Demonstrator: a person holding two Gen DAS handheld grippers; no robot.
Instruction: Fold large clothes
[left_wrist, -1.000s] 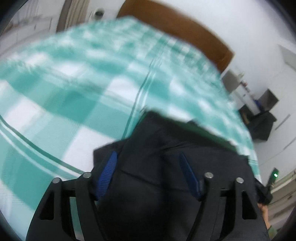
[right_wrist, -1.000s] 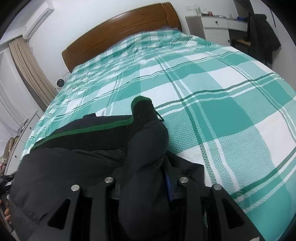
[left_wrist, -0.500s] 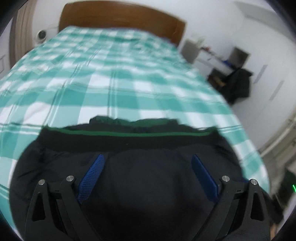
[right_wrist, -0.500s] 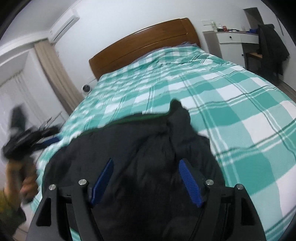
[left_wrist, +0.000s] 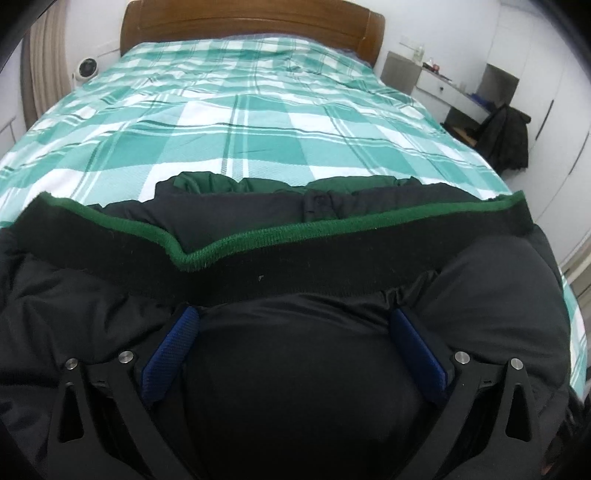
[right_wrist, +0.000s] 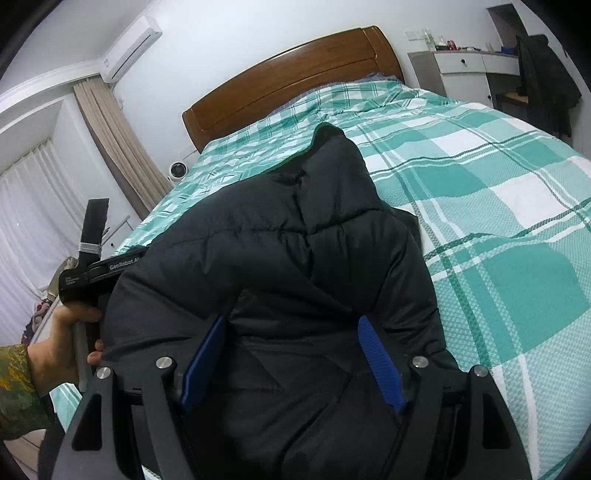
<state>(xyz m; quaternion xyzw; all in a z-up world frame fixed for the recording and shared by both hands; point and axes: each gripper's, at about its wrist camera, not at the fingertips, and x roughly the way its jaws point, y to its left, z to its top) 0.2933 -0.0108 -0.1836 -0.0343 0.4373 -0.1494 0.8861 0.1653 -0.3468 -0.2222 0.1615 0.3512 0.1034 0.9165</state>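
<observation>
Black padded jacket (left_wrist: 295, 369) heaped at the near end of a bed (left_wrist: 258, 122) under a green-and-white check cover, ribbed hem with green edging (left_wrist: 258, 236) lying across the bundle, dark green lining showing beyond it. On the left, left gripper (left_wrist: 295, 332) over the hem end, jaws spread to their widest after opening in the last half second; blue pads (left_wrist: 173, 354) flank a bulge of fabric without pinching it. Seen from the right wrist view, a hand (right_wrist: 66, 339) in a patterned sleeve holds that tool at the jacket's far edge. To the right, right gripper (right_wrist: 291, 354) above the quilted body, jaws parted and steady after widening earlier in the second, fabric between them but not squeezed. Likely step: release done, fresh grips to be chosen. Best done by closing each pair of jaws on one outer edge or corner, not on the puffed middle, then drawing the two apart to flatten the jacket on the cover before any fold. Risk: thick, slippery filling bunching or slipping from a shallow pinch.
</observation>
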